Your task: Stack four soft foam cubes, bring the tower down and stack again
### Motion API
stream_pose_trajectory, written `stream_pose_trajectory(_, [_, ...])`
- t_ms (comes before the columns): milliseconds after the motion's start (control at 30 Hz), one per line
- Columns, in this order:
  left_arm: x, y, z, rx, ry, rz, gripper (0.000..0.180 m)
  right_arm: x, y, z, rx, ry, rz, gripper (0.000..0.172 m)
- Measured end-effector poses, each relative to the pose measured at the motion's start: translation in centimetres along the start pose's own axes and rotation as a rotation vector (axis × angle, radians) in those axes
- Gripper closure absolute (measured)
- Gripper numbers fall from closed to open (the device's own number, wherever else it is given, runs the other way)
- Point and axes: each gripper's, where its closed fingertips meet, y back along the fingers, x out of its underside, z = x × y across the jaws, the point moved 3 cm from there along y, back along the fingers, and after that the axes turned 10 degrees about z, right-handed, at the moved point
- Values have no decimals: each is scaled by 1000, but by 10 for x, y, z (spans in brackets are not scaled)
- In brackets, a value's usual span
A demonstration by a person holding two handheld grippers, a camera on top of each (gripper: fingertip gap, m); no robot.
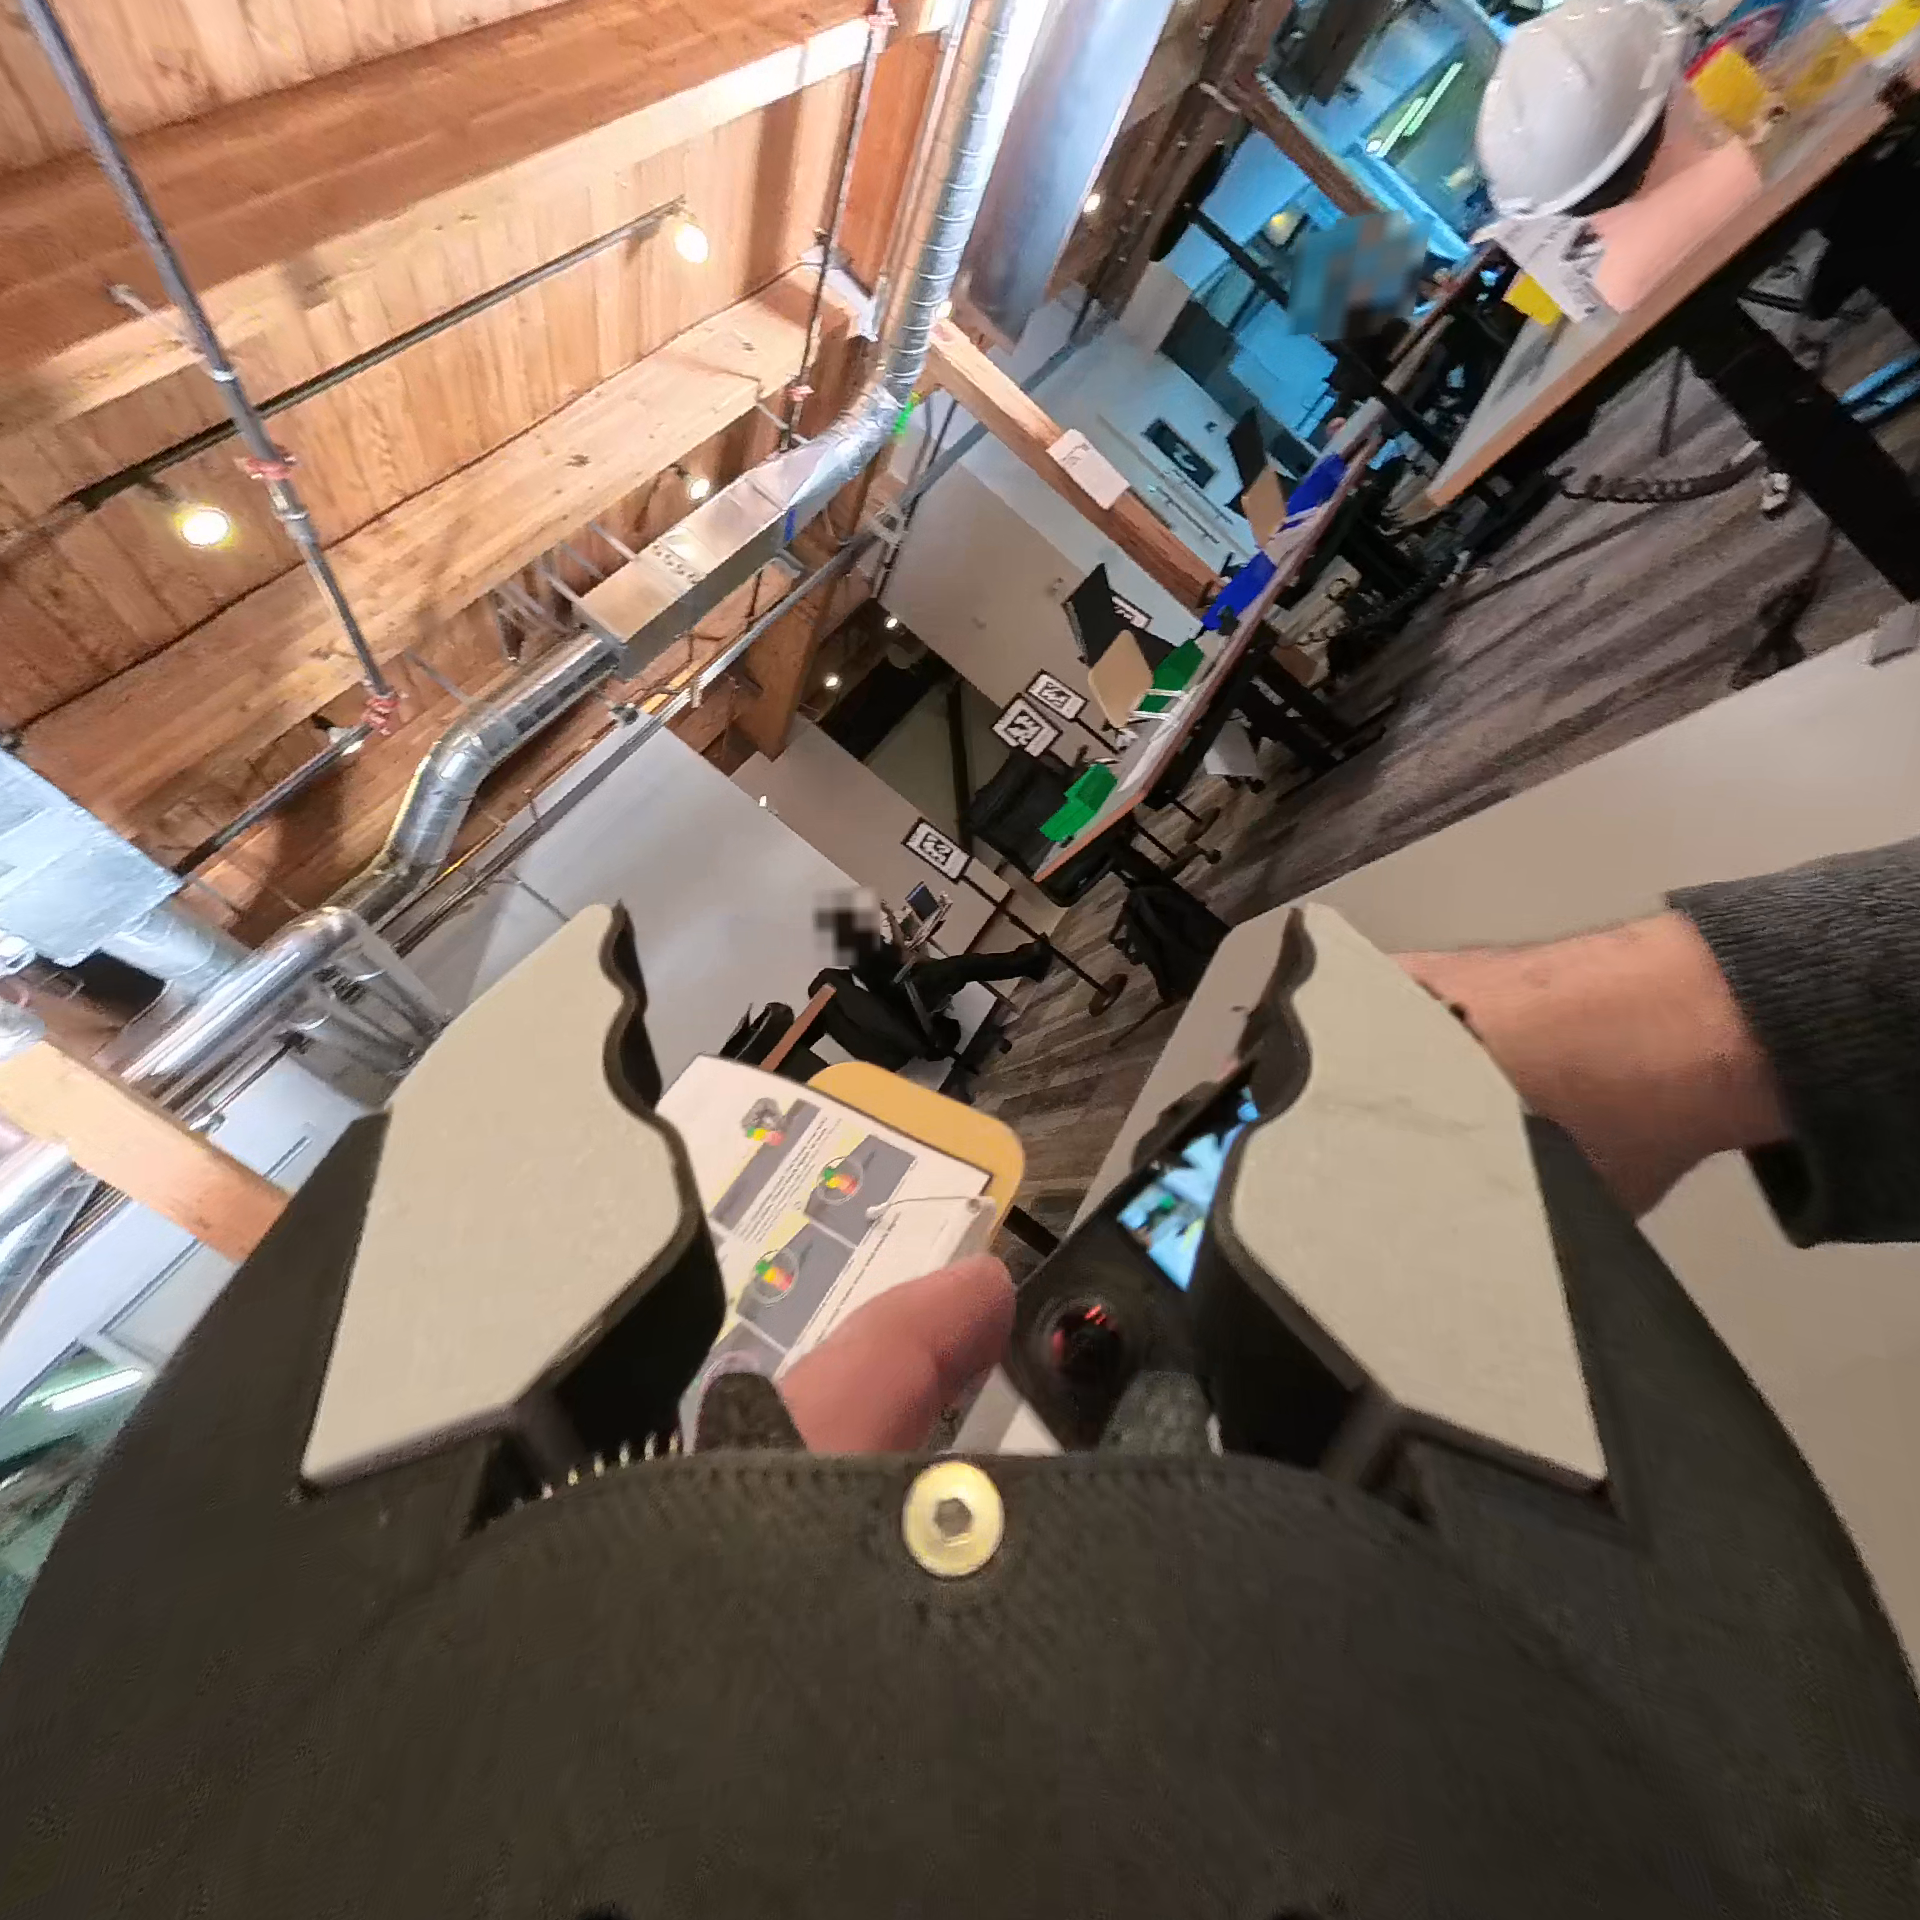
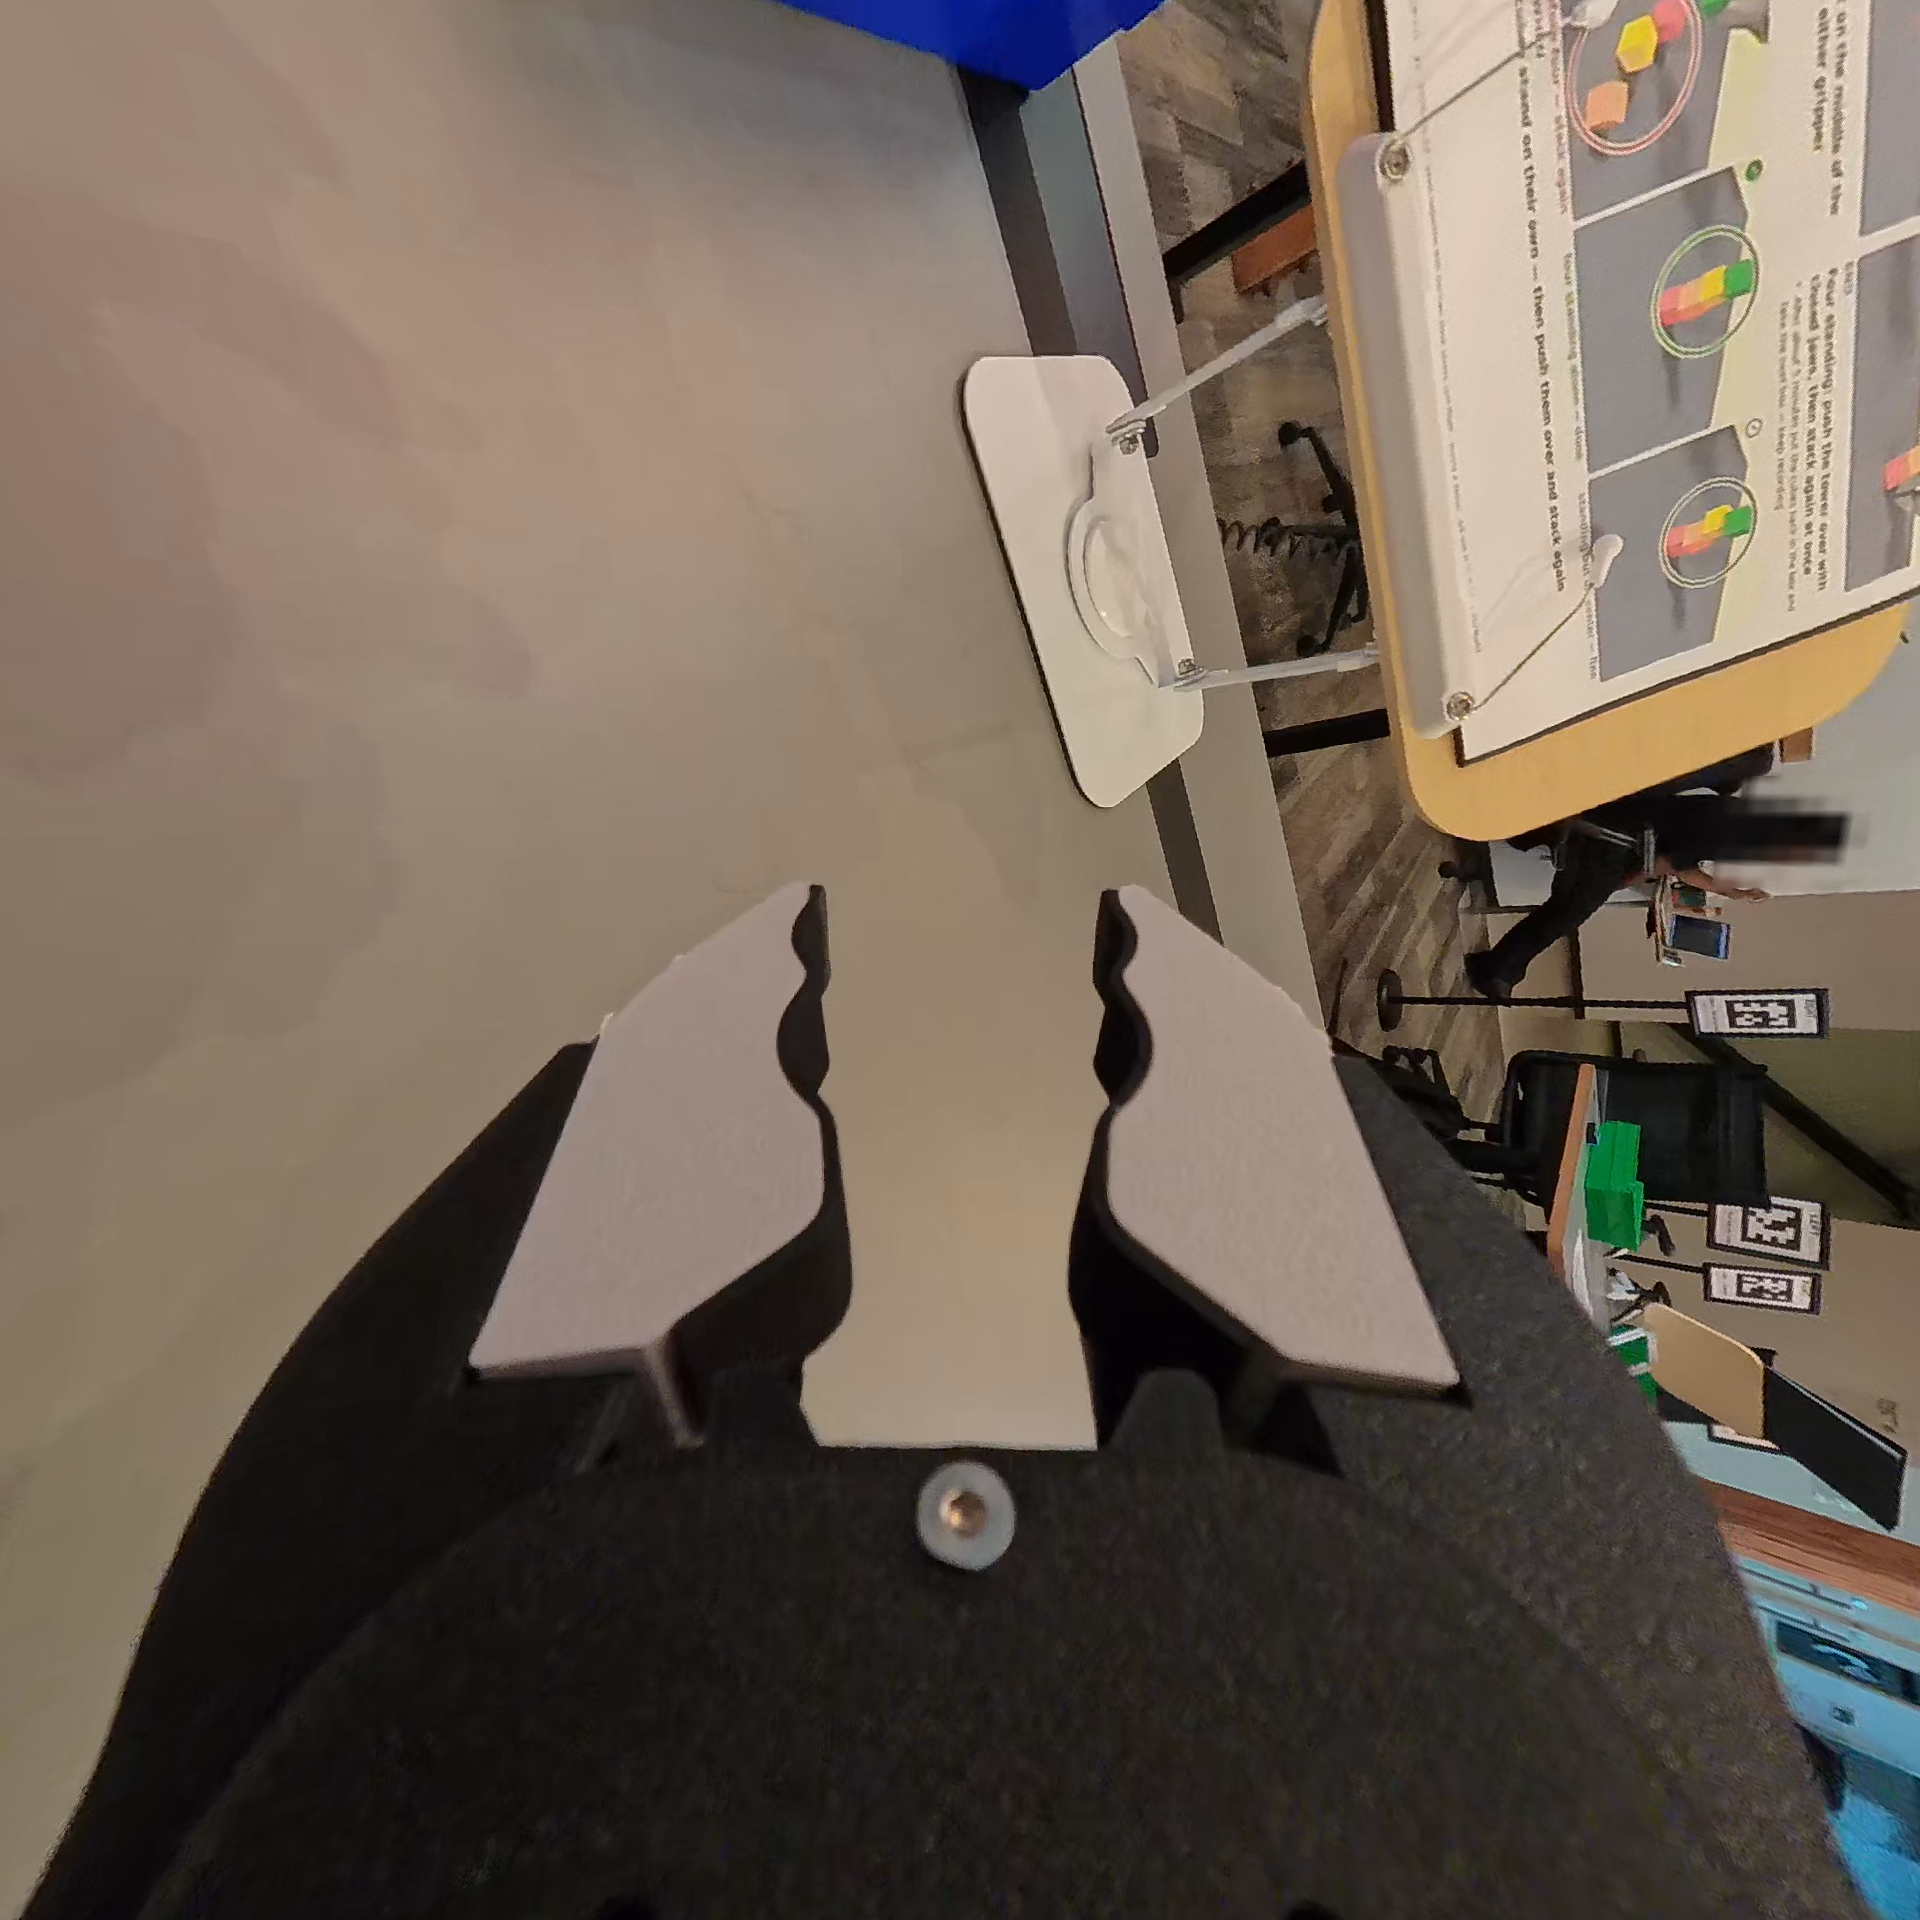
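Observation:
No foam cube shows in either view. In the left wrist view my left gripper (image 1: pixel 956 925) is tilted up toward the room, its jaws wide open with nothing between the pads. A thumb (image 1: pixel 904 1351) and a camera lens on a black device (image 1: pixel 1081 1340) lie low between its fingers. In the right wrist view my right gripper (image 2: pixel 964 899) is open and empty over the bare grey table (image 2: pixel 520 520).
A white stand base (image 2: pixel 1081 582) sits at the table's edge and carries a wooden board with an instruction sheet (image 2: pixel 1610 416), also seen in the left wrist view (image 1: pixel 831 1195). A blue bin (image 2: pixel 997 31) is at the top. A forearm (image 1: pixel 1600 1070) crosses on the right.

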Motion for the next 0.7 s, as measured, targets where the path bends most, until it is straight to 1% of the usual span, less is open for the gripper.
stream_pose_trajectory(33, [3, 1, 8, -22, 7, 7, 70, 2, 0, -3, 5, -12, -5, 123])
stream_pose_trajectory(133, [17, 5, 37, -113, 22, 38, 78, 8, 0, -16, 21, -74, -31, 124])
stream_pose_trajectory(233, [41, 13, 73, -209, 52, 86, 92, 15, 3, -33, 50, -149, -75, 128])
stream_pose_trajectory(267, [50, 17, 86, -242, 65, 104, 102, 18, 5, -39, 60, -181, -97, 131])
stream_pose_trajectory(333, [70, 26, 112, -302, 112, 136, 114, 24, 7, -52, 84, -246, -132, 135])
stream_pose_trajectory(400, [91, 37, 137, -349, 180, 165, 137, 31, 11, -66, 113, -310, -168, 141])
stream_pose_trajectory(433, [101, 42, 147, -360, 218, 175, 142, 35, 13, -72, 126, -340, -185, 144])
stream_pose_trajectory(467, [111, 47, 157, -378, 254, 182, 146, 39, 14, -77, 132, -363, -202, 148])
stream_pose_trajectory(533, [131, 57, 172, -399, 304, 206, 174, 46, 17, -86, 151, -403, -230, 161])
stream_pose_trajectory(567, [139, 61, 177, -399, 323, 219, 180, 49, 18, -90, 156, -425, -242, 167])
stream_pose_trajectory(600, [148, 64, 183, -422, 338, 249, 180, 51, 19, -92, 148, -447, -256, 172])
stream_pose_trajectory(633, [157, 66, 188, -443, 341, 280, 180, 52, 20, -94, 136, -472, -274, 172])
stream_pose_trajectory(700, [169, 68, 190, -439, 328, 324, 180, 55, 20, -98, 130, -516, -300, 172])
